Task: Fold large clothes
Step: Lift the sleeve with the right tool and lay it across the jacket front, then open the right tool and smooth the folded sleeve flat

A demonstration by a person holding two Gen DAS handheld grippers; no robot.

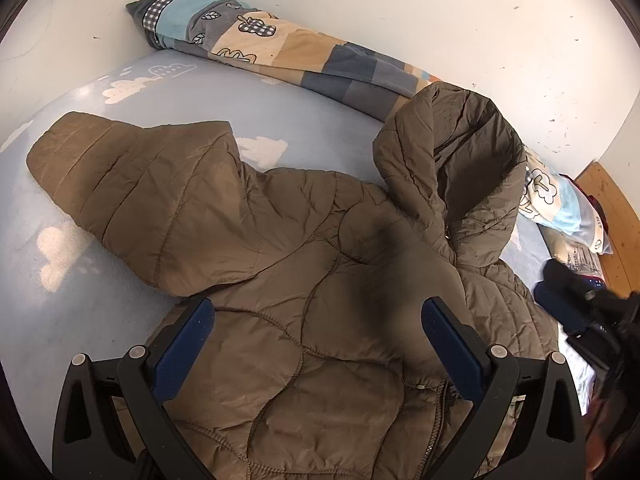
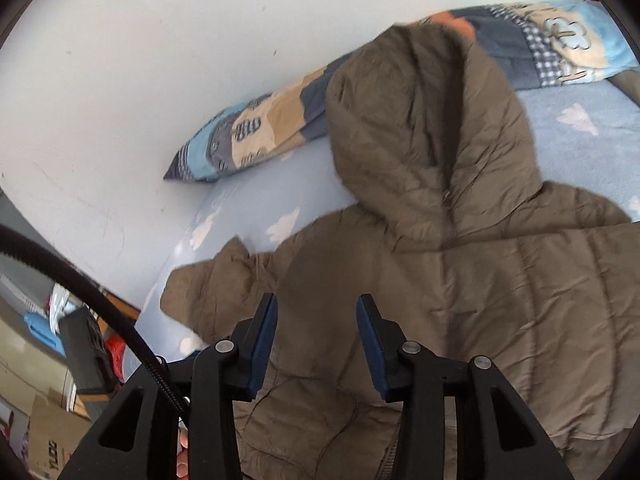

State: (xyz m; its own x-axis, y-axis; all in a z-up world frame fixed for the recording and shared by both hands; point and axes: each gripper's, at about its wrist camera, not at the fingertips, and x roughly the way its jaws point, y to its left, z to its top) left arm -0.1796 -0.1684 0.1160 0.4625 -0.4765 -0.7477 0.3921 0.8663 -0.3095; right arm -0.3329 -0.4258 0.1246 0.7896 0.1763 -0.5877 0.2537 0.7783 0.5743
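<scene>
While both tools hover low over the bed, the olive-brown quilted puffer jacket with a hood [image 1: 304,248] lies spread front-up on the pale blue bedsheet printed with white clouds [image 1: 120,92]. Its hood [image 2: 420,128] points toward the white wall [image 1: 400,8], and one sleeve [image 1: 132,184] stretches out flat across the sheet. A zipper runs down the jacket's front, showing at the bottom of the left wrist view.

From the left wrist view, the left gripper [image 1: 318,312], black with blue pads, has its jaws standing wide apart over the jacket's chest, gripping nothing. From the right wrist view, the right gripper [image 2: 316,308] has its jaws parted by a narrower gap, with jacket fabric lying below them and nothing pinched between the pads.

Along the wall lies a rolled patchwork quilt in blue, grey and tan with cartoon tree prints [image 1: 280,52]. A wooden headboard [image 1: 612,216] shows at the far end of the bed.

Beside the bed, a brown cardboard box [image 2: 52,440] bears dark printed letters, sideways and too cut off for me to read surely. A black ribbed cable [image 2: 80,280] arcs past it.
</scene>
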